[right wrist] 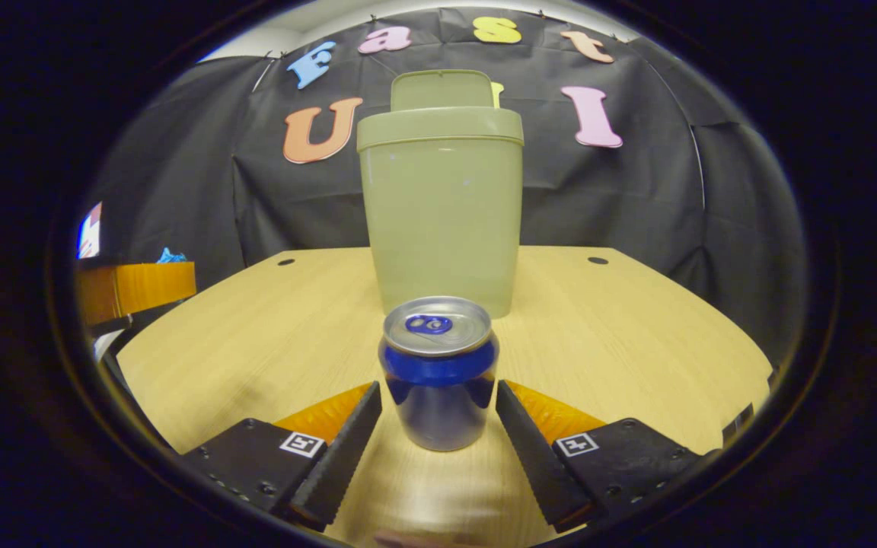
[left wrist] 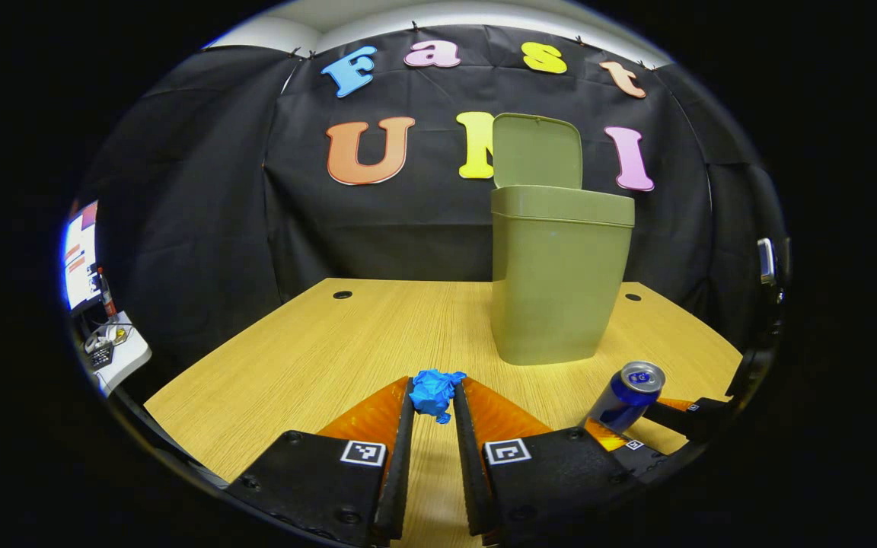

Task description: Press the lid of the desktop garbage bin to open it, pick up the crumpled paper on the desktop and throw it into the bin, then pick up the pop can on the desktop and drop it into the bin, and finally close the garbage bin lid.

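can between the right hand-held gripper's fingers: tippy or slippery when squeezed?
The can stands upright on the table, tall for its base, so a high push may tip it. Its glossy round wall looks slippery. If it tips, it would likely roll.

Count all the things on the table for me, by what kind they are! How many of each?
Bin: 1, green, lid up
Crumpled paper: 1, blue, held between the left gripper fingers
Pop can: 1, blue, standing between the open right gripper fingers
Total: 3 things
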The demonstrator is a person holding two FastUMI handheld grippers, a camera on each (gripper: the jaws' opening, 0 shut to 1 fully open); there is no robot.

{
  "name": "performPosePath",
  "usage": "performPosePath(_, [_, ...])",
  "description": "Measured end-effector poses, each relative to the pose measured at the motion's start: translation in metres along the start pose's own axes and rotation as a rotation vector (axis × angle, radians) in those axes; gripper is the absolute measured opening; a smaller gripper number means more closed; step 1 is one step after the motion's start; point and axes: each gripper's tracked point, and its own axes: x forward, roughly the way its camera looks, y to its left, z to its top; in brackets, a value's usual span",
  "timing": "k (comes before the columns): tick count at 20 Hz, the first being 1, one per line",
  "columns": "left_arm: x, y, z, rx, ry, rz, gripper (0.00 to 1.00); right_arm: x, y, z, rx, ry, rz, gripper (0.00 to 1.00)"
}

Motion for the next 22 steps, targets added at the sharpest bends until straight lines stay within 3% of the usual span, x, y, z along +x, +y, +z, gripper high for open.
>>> performPosePath(9, [-0.003,-0.005,-0.001,0.009,0.008,-0.006,0.33,-0.002,-0.002,0.008,-0.054,-0.05,-0.017,0.94])
performPosePath(11, [-0.002,-0.004,-0.003,0.01,0.011,-0.006,0.33,-0.004,-0.008,0.012,-0.038,-0.063,-0.037,0.83])
performPosePath(14, [0.0,-0.001,-0.004,0.014,0.012,0.003,0.33,-0.004,-0.008,0.011,-0.023,-0.066,-0.031,0.81])
performPosePath(22, [-0.007,-0.002,0.001,0.022,-0.004,0.007,0.34,-0.055,-0.011,0.064,-0.029,-0.204,-0.003,0.8])
